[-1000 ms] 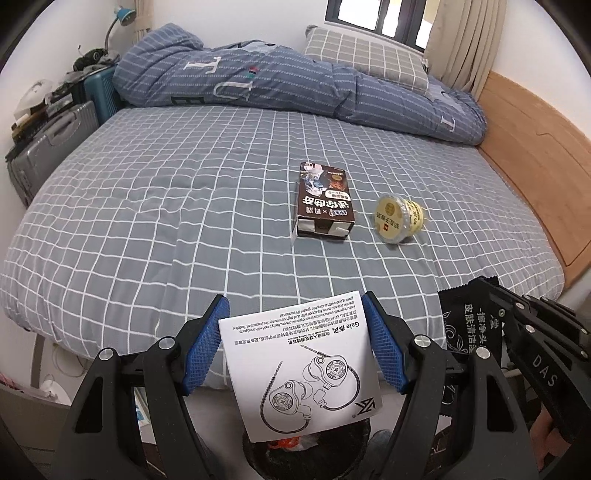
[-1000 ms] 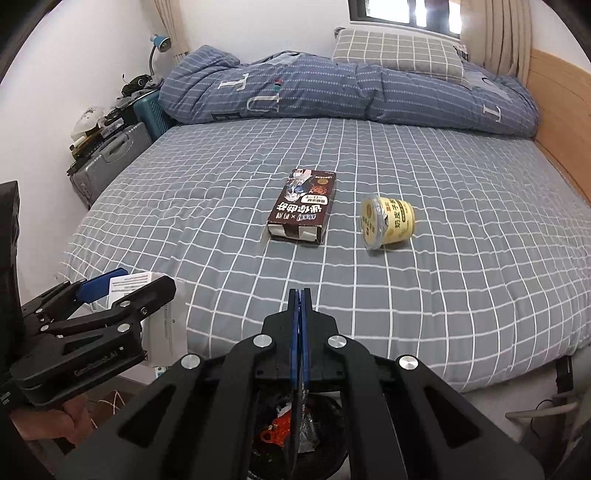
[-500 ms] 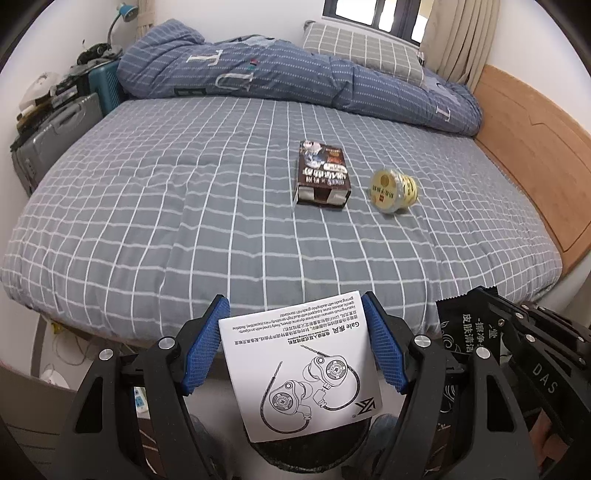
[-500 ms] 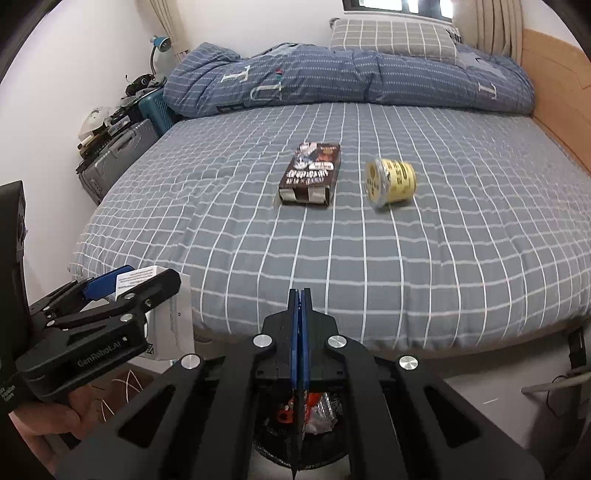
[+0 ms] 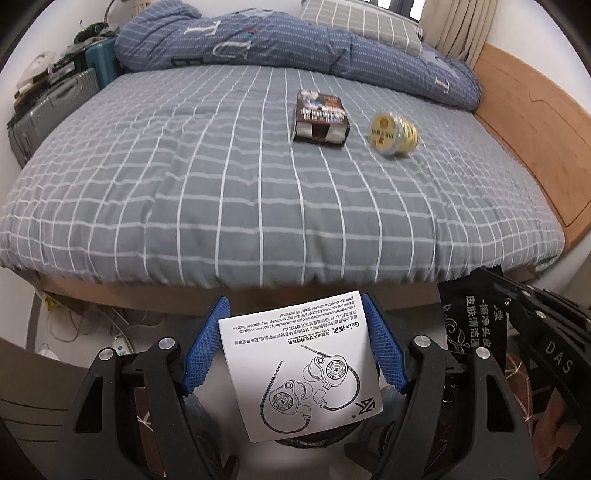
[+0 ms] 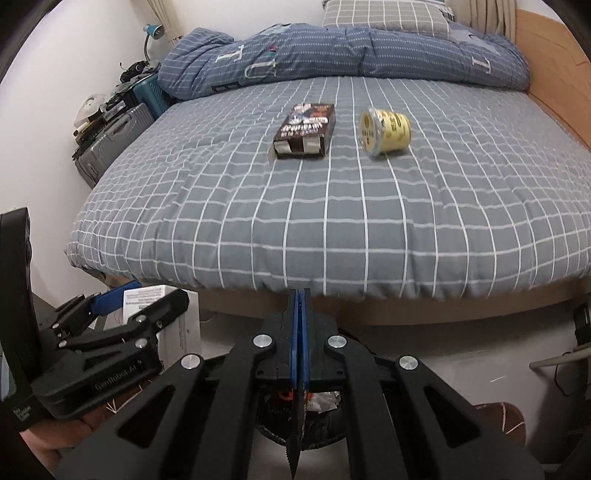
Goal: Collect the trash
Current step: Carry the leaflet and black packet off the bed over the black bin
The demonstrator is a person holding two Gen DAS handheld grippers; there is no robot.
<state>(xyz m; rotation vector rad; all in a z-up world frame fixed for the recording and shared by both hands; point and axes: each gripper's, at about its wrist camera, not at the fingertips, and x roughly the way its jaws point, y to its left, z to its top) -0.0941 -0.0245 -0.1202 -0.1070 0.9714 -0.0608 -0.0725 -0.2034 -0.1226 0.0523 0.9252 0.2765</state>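
Note:
My left gripper (image 5: 294,300) is shut on a white earphone box (image 5: 303,369), its blue pads pressing both sides; the box (image 6: 177,325) also shows at the lower left of the right wrist view. My right gripper (image 6: 299,293) is shut on a thin black sachet (image 5: 465,325) with white lettering, whose edge hangs below the pads. Both grippers hang off the foot of the bed, over a black trash bin (image 6: 321,410) holding wrappers. On the grey checked bedspread (image 5: 221,177) lie a brown carton (image 5: 320,115) and a yellow cup (image 5: 393,133) on its side.
A rolled blue duvet (image 6: 332,55) and a pillow (image 6: 384,16) fill the head of the bed. Suitcases (image 6: 110,144) stand along the left wall. A wooden bed frame (image 5: 535,129) runs down the right. Cables (image 5: 92,325) lie on the floor under the bed's edge.
Both grippers have sunk and drawn back from the bed with their loads, so the mattress edge now stands higher in both views and more floor shows below.

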